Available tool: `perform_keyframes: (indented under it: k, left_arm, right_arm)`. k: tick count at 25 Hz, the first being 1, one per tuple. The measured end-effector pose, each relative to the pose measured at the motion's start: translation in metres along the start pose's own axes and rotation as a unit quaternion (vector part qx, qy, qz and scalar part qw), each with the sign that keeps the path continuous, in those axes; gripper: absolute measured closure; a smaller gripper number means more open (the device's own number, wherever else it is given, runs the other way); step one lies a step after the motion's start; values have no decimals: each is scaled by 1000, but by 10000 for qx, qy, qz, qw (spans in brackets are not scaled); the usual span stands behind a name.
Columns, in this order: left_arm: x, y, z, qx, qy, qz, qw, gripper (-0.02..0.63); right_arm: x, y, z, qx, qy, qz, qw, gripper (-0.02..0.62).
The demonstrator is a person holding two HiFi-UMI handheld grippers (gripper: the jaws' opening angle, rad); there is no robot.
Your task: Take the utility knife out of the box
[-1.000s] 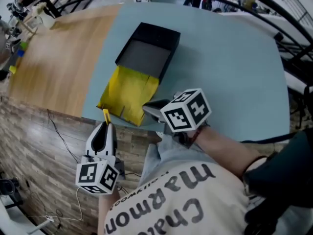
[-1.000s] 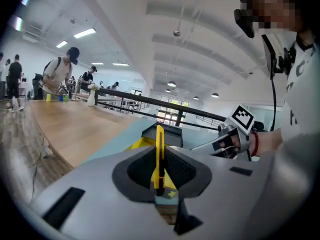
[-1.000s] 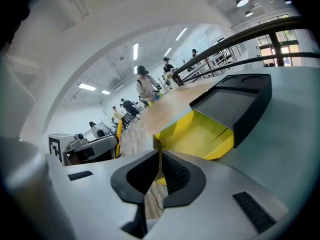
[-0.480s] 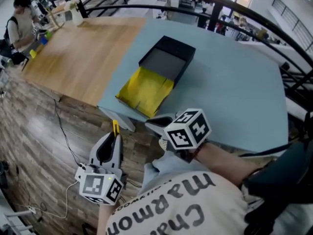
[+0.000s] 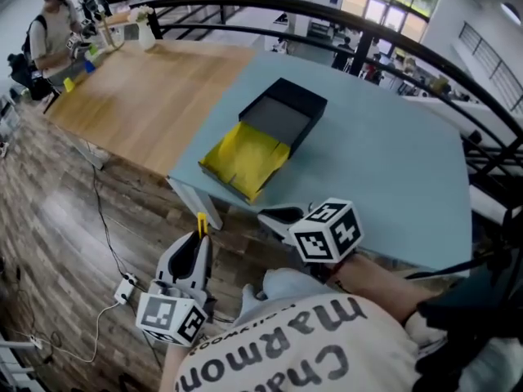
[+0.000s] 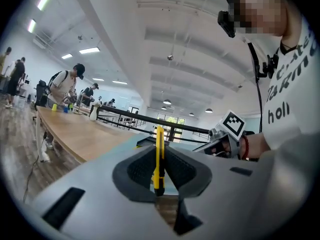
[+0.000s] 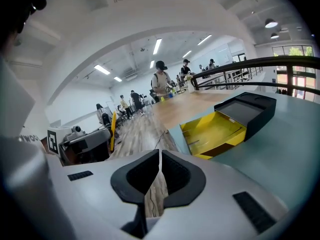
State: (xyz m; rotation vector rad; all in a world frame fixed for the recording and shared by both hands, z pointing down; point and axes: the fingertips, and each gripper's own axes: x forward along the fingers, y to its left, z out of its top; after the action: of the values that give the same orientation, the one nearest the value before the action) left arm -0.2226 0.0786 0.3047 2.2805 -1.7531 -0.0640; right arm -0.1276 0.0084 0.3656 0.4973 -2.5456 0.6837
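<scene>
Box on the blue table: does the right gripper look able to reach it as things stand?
Probably yes. The right gripper hangs by the table's near edge, jaws together and empty, and only bare table top lies between it and the box.

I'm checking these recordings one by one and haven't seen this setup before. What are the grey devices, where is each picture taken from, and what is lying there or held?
No robot here: a person holds a gripper in each hand. One picture looks down from a head camera; the other two look along each gripper. On the blue table lies an open black box with a yellow insert. The left gripper pinches a yellow utility knife; the right gripper is shut and empty.
</scene>
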Motion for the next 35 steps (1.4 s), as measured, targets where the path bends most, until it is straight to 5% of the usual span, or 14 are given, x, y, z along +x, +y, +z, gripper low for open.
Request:
perform_keyframes:
  k: [15,35]
  left_arm:
    - [8,-74,-34,-294,161,-118,9994,555]
    - [-31,-188,-77,-385,183,200,9989,554]
  right_arm:
    - [-87,-45,-48,310,-125,-357,9988,554]
    - [-181,-51,-122,323,-253,-143,9991,554]
